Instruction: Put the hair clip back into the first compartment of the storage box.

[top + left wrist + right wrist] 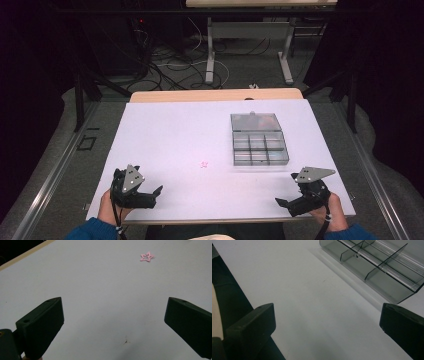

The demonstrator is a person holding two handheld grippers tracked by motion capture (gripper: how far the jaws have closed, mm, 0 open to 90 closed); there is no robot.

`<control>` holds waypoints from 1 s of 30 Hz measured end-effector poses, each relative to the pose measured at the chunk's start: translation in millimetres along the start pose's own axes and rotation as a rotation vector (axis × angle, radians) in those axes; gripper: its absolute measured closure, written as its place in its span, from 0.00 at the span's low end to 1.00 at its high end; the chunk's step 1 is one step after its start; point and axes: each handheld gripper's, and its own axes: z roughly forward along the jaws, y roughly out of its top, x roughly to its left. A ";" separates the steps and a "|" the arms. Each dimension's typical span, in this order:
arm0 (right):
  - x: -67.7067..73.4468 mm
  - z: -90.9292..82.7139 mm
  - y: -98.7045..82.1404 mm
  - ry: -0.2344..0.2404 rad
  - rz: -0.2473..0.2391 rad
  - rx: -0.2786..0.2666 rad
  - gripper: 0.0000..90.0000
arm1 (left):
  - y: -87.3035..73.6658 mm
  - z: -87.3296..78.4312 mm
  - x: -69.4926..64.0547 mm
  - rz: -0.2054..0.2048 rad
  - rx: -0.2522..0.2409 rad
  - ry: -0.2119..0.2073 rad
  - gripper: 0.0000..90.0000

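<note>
From the high view I see a white table (165,130) in a dark room, with cables on the floor behind it. On the table I count one grey compartment box (259,145) and one pink star (204,163), near the middle, between my left gripper (156,192) and right gripper (281,202).

In the left gripper view the star (147,257) is small, flat and hollow inside, far ahead of the wide-apart jaws.

In the right gripper view the jaws stand apart too, with nothing between them; the box (377,265) is ahead.

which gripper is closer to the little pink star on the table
Left. The left gripper sits just below and left of the pink star, jaws open toward it. The right gripper is farther off, below and to the star's right, near the clear box.
</note>
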 end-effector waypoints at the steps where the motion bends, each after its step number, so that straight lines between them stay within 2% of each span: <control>1: 0.2 -0.2 -0.1 -0.001 0.004 0.001 0.00 | 0.5 0.4 -0.4 -0.005 0.002 -0.003 0.03; 5: -0.1 -0.6 -0.4 0.005 0.003 -0.001 0.00 | 3.7 4.3 -0.3 0.012 0.008 0.008 0.03; 6: 0.1 -0.8 -0.2 0.005 0.003 0.003 0.00 | 4.6 5.8 -0.9 -0.004 0.010 -0.001 0.03; 9: 0.6 -0.7 0.1 0.003 -0.002 0.006 0.00 | 8.5 10.0 -1.4 -0.015 0.006 -0.007 0.02; 12: 0.5 0.5 -0.3 0.001 0.002 -0.003 0.00 | 13.4 14.0 -4.4 -0.005 0.001 -0.013 0.02; 15: 0.5 0.0 -0.6 0.003 0.000 0.010 0.00 | 18.0 18.5 -6.3 0.021 0.011 -0.014 0.01; 30: -0.4 0.6 -0.9 0.005 -0.007 0.007 0.00 | 35.8 40.5 -5.3 0.005 0.013 -0.027 0.01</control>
